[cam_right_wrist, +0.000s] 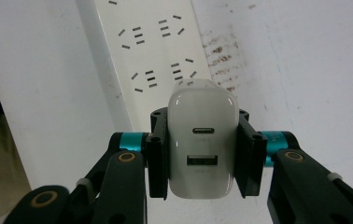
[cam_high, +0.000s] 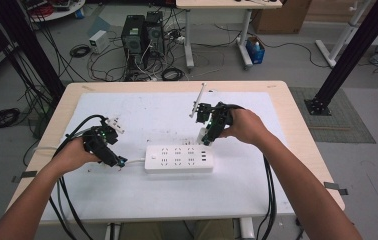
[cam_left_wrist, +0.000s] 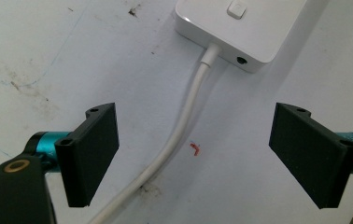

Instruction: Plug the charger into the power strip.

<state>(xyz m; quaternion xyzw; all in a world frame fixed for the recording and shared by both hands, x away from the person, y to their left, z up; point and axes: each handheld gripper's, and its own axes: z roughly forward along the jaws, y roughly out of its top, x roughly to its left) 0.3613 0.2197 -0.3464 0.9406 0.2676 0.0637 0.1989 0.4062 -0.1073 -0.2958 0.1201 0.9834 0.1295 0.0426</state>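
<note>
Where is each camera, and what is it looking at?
High view: above the table, looking forward and down; both forearms, hands and tongs show.
Left gripper view: on the left tongs, open over the cord.
Right gripper view: on the right tongs, shut on a charger.
All three share the power strip.

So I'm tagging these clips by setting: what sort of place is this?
Probably a lab or workshop, not a home: two computer towers stand on the bare floor amid loose cables, black frame posts flank the table, and another desk stands behind.
</note>
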